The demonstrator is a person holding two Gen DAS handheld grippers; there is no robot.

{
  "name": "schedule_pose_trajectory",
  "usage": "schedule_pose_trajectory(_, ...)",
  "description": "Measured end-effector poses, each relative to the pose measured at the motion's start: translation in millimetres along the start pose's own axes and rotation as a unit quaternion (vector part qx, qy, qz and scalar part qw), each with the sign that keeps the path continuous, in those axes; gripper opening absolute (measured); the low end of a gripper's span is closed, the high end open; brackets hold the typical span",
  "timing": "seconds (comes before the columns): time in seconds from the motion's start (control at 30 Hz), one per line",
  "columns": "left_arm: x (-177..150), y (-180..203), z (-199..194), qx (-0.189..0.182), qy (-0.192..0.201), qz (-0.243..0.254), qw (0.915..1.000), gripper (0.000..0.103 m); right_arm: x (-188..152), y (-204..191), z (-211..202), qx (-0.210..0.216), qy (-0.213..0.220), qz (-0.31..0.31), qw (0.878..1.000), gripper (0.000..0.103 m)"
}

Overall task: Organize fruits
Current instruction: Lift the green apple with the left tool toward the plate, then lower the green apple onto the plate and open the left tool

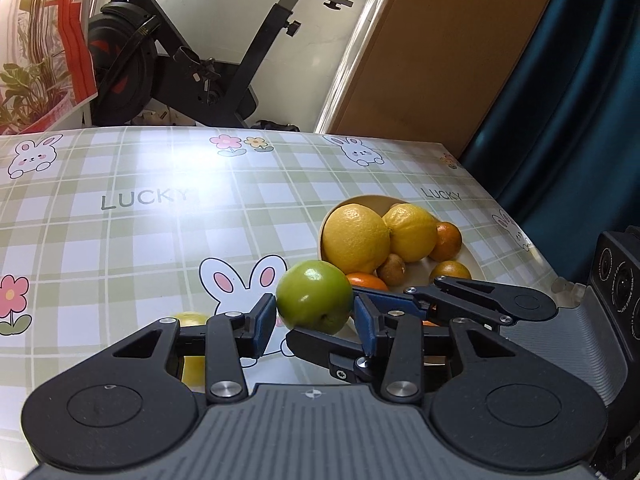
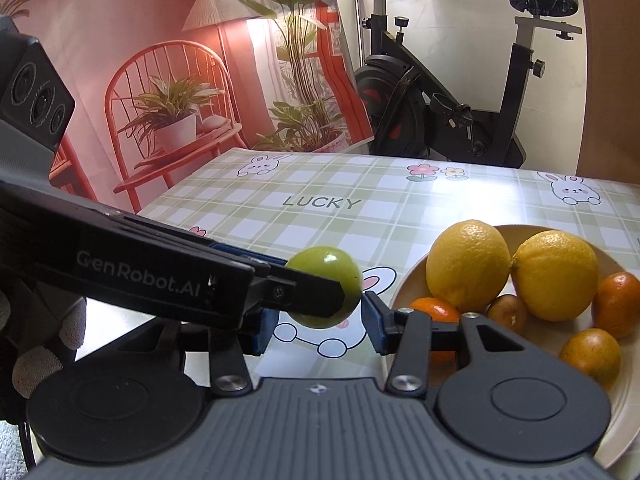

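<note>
The left wrist view shows the left claw (image 1: 314, 320) closed on a green fruit (image 1: 314, 298), its blue pads pressed to either side, with the fruit held clear of the worktop (image 1: 120, 240) just beside the bowl (image 1: 448, 268). Two lemons (image 1: 356, 234), several small oranges (image 1: 448, 240) and a brown fruit (image 1: 392, 269) already sit in the bowl, so most of the sorting looks done; the green fruit is not yet in, and one yellow fruit (image 1: 192, 320) lies on the worktop, half hidden behind the left finger. The right wrist view misses that yellow fruit but shows the right claw (image 2: 318, 326) standing wide and holding nothing, right below the green fruit, and the bowl's near rim.
</note>
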State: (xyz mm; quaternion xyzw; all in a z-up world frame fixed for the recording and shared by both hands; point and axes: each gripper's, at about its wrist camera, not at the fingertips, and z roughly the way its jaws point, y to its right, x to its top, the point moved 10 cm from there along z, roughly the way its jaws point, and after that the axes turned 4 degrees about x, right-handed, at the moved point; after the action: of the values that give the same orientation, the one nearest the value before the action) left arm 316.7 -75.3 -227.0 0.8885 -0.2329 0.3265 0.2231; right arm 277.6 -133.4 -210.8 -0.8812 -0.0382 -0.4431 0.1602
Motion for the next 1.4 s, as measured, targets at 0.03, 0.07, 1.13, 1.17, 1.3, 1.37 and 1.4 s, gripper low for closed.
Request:
schedule_pose_trajectory(0.03, 0.6, 3.0, -0.1, 0.001, 0.001, 0.003, 1.0, 0.044, 0.0, -0.3, -4.5, -0.001, 0.002, -0.003, 1.0, 0.048)
schedule_pose_trajectory(0.07, 0.4, 5.8, -0.1, 0.002, 0.0, 0.004, 1.0, 0.044, -0.4, -0.2, -9.1, -0.002, 0.006, -0.005, 1.0, 0.048)
schedule_pose_trajectory(1.13, 1.2, 101.9, 50.1, -0.017, -0.051, 0.048, 0.9974, 0.044, -33.8, 86.1, -85.7, -0.059, 0.059, 0.1, 0.991, 0.048)
schedule_pose_trajectory(1.17, 1.1, 101.2, 51.8, -0.016, -0.054, 0.045, 0.9974, 0.044, -35.3, 87.6, -84.9, -0.06, 0.058, 0.102, 0.991, 0.048)
schedule_pose_trajectory(1.3, 1.8, 98.7, 59.5, -0.016, -0.061, 0.036, 0.9973, 0.044, -36.4, 92.5, -82.3, -0.06, 0.06, 0.115, 0.99, 0.048)
schedule_pose_trajectory(1.37, 2.6, 97.7, 62.6, -0.018, -0.064, 0.03, 0.9974, 0.044, -36.2, 94.4, -81.6, -0.062, 0.062, 0.116, 0.989, 0.048)
schedule_pose_trajectory(1.4, 3.7, 98.1, 64.7, -0.02, -0.065, 0.026, 0.9974, 0.044, -36.3, 94.5, -81.3, -0.063, 0.063, 0.117, 0.989, 0.048)
